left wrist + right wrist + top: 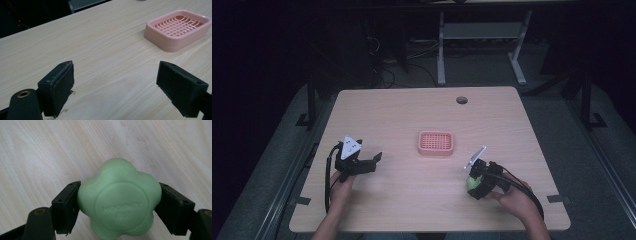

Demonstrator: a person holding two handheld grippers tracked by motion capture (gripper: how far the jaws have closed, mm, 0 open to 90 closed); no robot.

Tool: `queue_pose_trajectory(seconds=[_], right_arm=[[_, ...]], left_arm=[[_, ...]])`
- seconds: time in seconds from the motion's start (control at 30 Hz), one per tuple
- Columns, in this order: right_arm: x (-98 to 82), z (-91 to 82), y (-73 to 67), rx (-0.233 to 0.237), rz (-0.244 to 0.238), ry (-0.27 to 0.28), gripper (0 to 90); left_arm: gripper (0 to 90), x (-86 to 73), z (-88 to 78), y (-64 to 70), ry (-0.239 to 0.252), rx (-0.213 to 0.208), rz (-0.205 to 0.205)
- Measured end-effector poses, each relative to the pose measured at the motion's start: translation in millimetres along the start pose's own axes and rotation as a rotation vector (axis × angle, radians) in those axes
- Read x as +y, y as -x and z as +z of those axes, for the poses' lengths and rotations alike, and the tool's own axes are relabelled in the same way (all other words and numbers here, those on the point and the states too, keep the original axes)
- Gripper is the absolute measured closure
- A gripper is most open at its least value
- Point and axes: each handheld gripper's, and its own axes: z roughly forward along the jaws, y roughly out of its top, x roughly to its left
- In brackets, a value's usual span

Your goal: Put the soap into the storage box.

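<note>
Room: dark, w/ desk legs and cables on floor beyond the wooden table [412,200].

High view:
- Table: light wood, round cable hole [461,100] near far edge.
- Soap dish: pink soap dish [436,143] sits about mid-table, slatted tray empty as far as I can tell.
- Left gripper: left gripper [371,162] rests near the left-front of table, jaws apart, nothing btwn them, well apart from the dish.
- Right gripper: right gripper [473,184] at right-front, tipped down, w/ green soap [472,183] btwn its jaws; soap is near the dish but not in it.

Left gripper view:
- Jaws: wide apart, bare table btwn them; pads [61,88] low to the wood.
- Dish: at upper right, grid insert clear, rim unobstructed.

Right gripper view:
- Grip: jaws clamped on the soap from both sides, pads [65,206] pressing its lobed edge.
- Soap: flower-shaped bar, embossed face toward camera, lettering too faint to read.
- Contact w/ table: can't tell if the bar is lifted or touching wood.

Step in hand: prob. the grasp/pick-up stage; soap is secured, transfer to dish not yet done.

Next move: likely lift clear of table, carry fwd and left to above the dish, lower the bar flat onto the grid, then release.

Needs: firm but not crushing squeeze, as smooth soap may slip; bar centred inside rim before opening. Left gripper could steady the dish if it slides.
</note>
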Motion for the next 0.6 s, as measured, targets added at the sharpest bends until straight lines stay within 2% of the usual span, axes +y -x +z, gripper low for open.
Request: queue_pose_trajectory(seconds=[0.23,0.6], right_arm=[[7.9,-9.5,3.4,-0.008,0.0,0.04,24.5],[27.5,-23.5,14.9,0.014,0.001,0.107,24.5]], left_arm=[[14.3,0.1,-0.6,-0.8,0.001,0.003,-0.008],[14.3,-0.5,-0.7,-2.1,0.002,0.005,-0.008]])
